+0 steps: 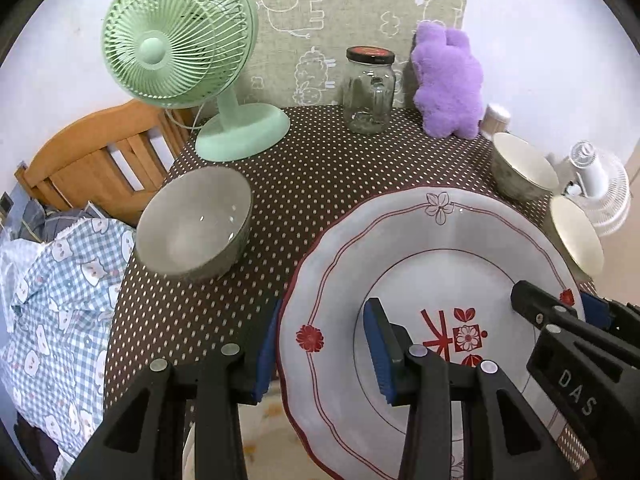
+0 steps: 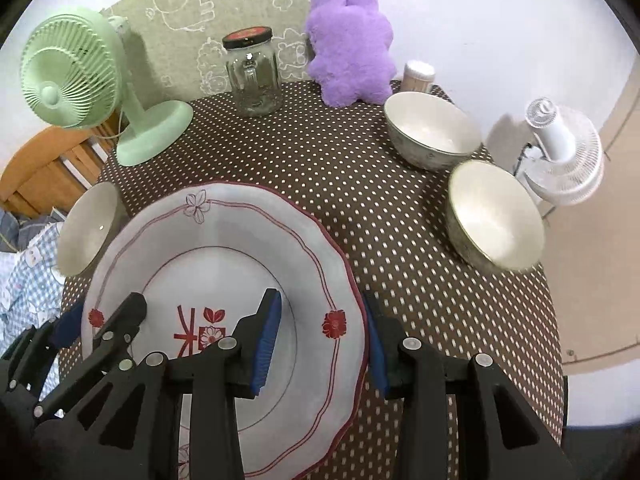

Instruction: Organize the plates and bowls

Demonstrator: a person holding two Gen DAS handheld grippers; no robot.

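both the left gripper (image 1: 324, 348) and right gripper (image 2: 320, 344) clamp opposite rims of the plate (image 1: 460, 248) at the near table edge, while three bowls, left (image 1: 192, 224), far right (image 2: 432, 130) and right (image 2: 496, 216), sit unstacked, so organizing looks barely begun.

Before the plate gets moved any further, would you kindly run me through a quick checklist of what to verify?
1. Left claw on the plate rim: ok, pads sit on both sides of the left edge.
2. Right claw on the opposite rim: ok, pads straddle the right edge.
3. Plate empty: ok, nothing lies on it.
4. Plate clear of the left bowl: cannot tell, the rims look close in the right wrist view.
5. The two bowls on the right apart from the plate: ok, bare cloth between.
6. Jar and green fan upright at the back: ok.
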